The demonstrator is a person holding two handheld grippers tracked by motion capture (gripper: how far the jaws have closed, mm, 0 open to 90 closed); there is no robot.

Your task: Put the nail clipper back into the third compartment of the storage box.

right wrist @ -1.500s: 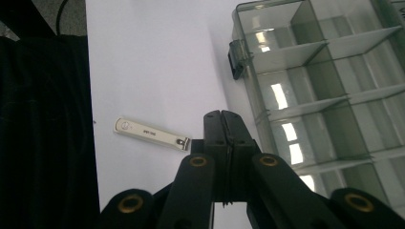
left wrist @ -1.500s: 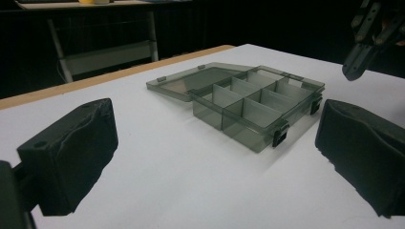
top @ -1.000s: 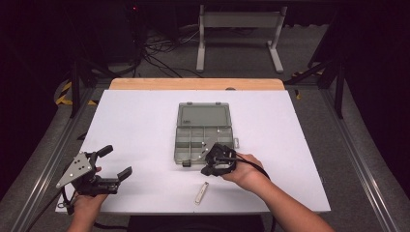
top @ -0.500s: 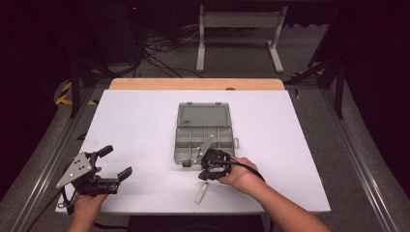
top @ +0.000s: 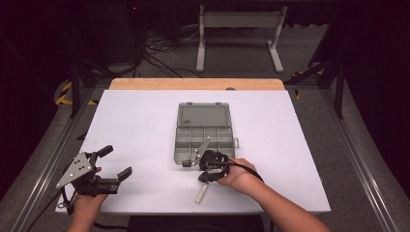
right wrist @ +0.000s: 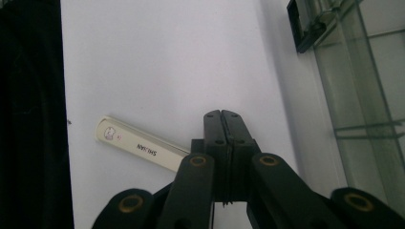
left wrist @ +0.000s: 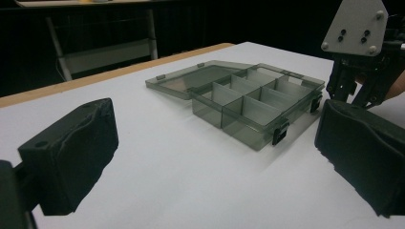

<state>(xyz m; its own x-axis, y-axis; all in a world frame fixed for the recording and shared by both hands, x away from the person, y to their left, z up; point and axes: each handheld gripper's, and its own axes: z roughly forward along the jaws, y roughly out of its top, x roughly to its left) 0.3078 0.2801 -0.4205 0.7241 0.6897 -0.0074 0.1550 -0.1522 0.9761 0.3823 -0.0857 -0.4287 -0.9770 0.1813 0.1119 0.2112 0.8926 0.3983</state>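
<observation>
A smoky clear organizer box (top: 203,140) lies mid-table with its lid (top: 202,116) flat open behind it; its divided compartments (left wrist: 248,98) look empty. A person's right hand holds my right gripper (top: 207,169) just before the box's front edge, jaws shut with nothing between them (right wrist: 222,115). A flat cream strip (right wrist: 138,145) with small print lies on the white table beneath and beside those jaws, near the table's front (top: 200,192). My left gripper (top: 117,161) rests at the front left, wide open and empty (left wrist: 215,157), facing the box.
The white table top (top: 145,125) has a wooden strip along its far edge (top: 193,83). A black latch (right wrist: 305,28) sits on the box's front wall. The right gripper's grey plate (left wrist: 356,24) stands close to the box's corner. Dark floor with cables and a metal stand lies beyond.
My right gripper has drifted slightly left and toward the near edge, away from the box front. The left gripper and the box have stayed put.
</observation>
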